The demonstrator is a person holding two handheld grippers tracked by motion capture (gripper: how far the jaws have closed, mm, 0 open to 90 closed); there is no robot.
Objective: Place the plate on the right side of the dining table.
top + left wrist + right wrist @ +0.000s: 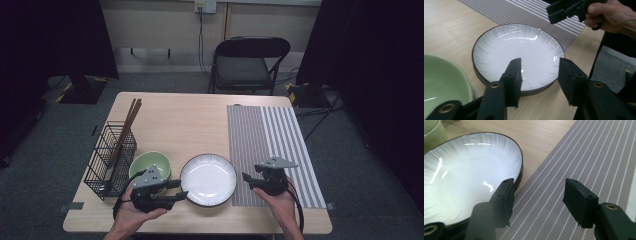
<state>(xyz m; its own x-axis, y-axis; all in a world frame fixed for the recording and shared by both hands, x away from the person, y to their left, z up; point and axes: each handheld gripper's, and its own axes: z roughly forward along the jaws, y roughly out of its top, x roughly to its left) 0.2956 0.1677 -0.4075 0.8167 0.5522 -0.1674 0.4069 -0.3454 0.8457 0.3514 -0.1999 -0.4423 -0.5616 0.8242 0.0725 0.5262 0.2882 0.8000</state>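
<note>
Stack of white ribbed plates (208,179) on the wooden table (180,125), between green bowl (150,167) and striped placemat (272,150). Left gripper (540,82) part-open astride the near rim, empty; right gripper (539,203) part-open, empty. Risk (judging): one-sided pinch, glossy rim slipping, stack sliding.

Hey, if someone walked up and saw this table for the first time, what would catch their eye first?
Probably the glossy white plate with its dark rim, near the table's front edge, with the left gripper and right gripper flanking it, jaws apart and holding nothing. Next, the grey striped placemat on the right. Then the pale green bowl left of the plate, beside a black wire basket holding chopsticks.
</note>
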